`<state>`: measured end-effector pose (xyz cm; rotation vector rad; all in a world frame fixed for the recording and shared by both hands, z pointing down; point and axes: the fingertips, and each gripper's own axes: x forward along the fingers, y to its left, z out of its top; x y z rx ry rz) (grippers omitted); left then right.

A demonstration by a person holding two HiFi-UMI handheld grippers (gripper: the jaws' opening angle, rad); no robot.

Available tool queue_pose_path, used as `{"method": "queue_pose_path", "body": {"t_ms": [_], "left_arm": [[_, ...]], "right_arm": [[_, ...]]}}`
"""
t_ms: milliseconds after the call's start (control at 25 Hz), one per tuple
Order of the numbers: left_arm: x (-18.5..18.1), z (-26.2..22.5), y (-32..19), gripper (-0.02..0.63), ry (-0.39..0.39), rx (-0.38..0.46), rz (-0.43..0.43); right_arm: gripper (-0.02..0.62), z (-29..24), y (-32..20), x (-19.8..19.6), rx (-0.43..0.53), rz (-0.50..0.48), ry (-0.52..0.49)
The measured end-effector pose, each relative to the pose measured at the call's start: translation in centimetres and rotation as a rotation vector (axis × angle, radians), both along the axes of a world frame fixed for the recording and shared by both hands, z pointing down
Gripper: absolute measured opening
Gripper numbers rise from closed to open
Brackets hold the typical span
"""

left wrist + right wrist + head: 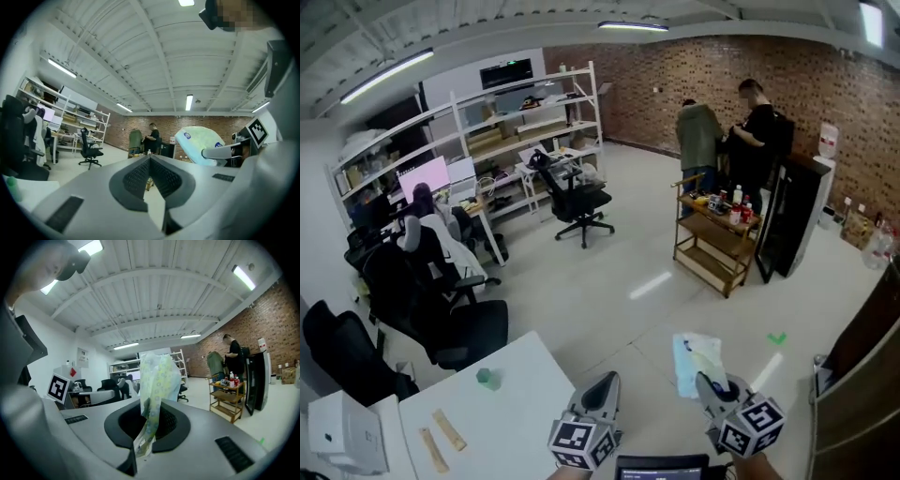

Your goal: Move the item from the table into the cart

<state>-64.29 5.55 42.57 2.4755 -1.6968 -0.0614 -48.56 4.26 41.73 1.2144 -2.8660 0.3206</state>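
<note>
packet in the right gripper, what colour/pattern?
The packet is pale whitish-blue with a small yellow-green print, clearest in the right gripper view.

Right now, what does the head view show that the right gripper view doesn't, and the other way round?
Only the head view: the white table with a small green thing on it. Only the right gripper view: how the right gripper pinches the packet by its edge, jaws shut. Both: the packet, the wooden cart and two people beside it.
</note>
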Motion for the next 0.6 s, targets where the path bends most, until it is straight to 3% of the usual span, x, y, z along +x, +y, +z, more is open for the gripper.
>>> {"method": "queue_pose_path", "body": {"t_ms": [200, 360, 600], "left_arm": [[18.3, 0.5, -8.7, 0.002, -0.026, 0.017, 0.204], [32.5, 1.6, -12.8, 0.002, -0.033, 0.013, 0.414], [49.5, 1.8, -15.8, 0.002, -0.027, 0.016, 0.68]], "right_arm": [[0.0, 1.0, -6.0, 18.2, 0.024, 0.2, -0.018], [0.0, 1.9, -7.1, 31.4, 0.021, 0.405, -0.041], [0.0, 2.0, -5.7, 46.4, 0.038, 0.666, -0.03]]}}
